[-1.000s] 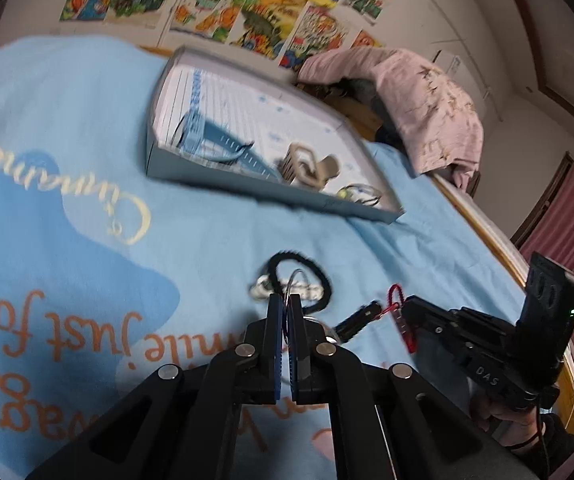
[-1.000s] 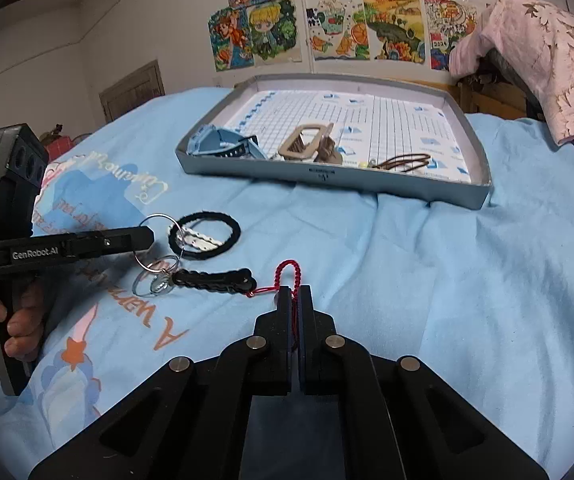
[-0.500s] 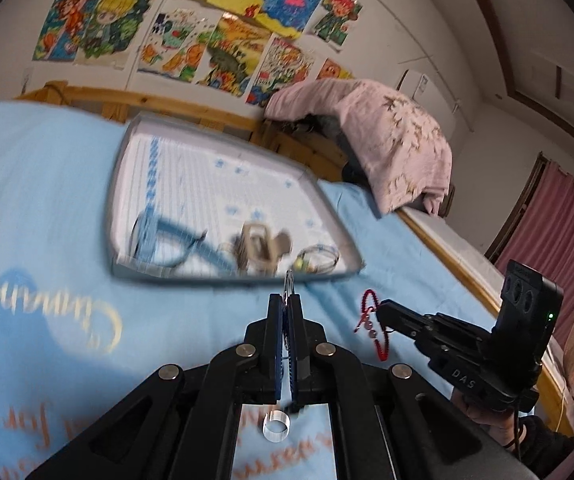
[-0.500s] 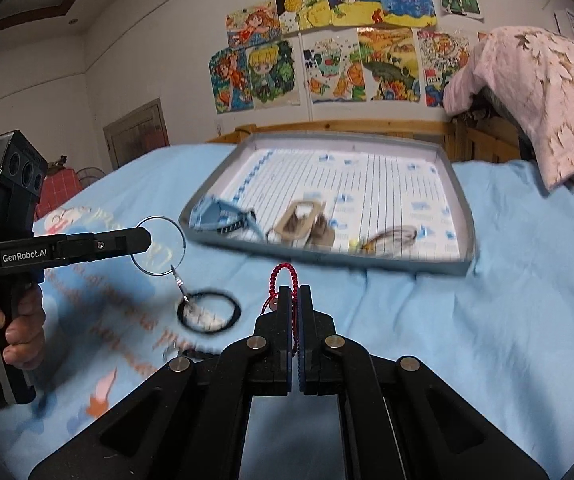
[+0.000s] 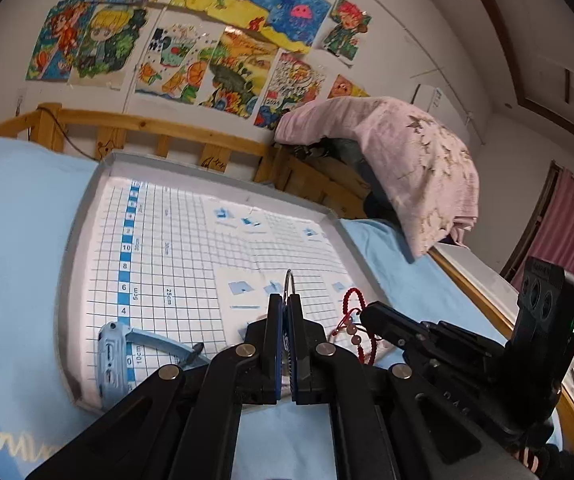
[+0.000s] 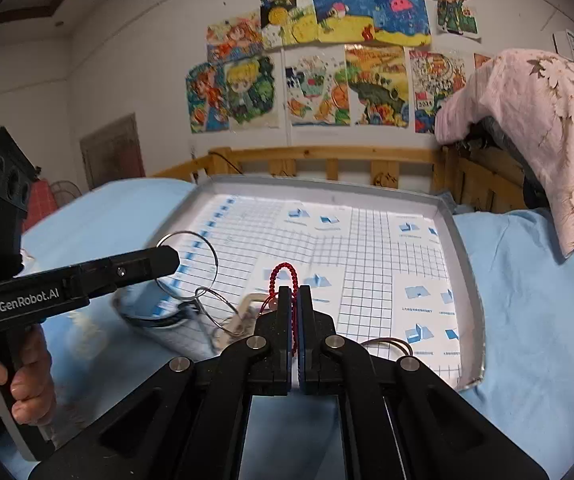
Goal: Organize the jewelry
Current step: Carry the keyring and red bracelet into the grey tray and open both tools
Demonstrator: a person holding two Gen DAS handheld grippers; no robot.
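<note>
Jewelry is mid-transfer: left tongs (image 5: pixel 285 308) clenched on a wire ring (image 6: pixel 187 258), right tongs (image 6: pixel 294 300) clenched on a red cord bracelet (image 5: pixel 353 326), both above the grey tray (image 6: pixel 467 264) on the bed. Near edge holds a blue item (image 5: pixel 127 346). Both pieces remain unplaced.

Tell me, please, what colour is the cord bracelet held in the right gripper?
Red; the bracelet shows best in the right wrist view, pinched in the right gripper.

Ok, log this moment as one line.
left gripper: shut on silver ring | right gripper: shut on red bracelet | both above tray
</note>
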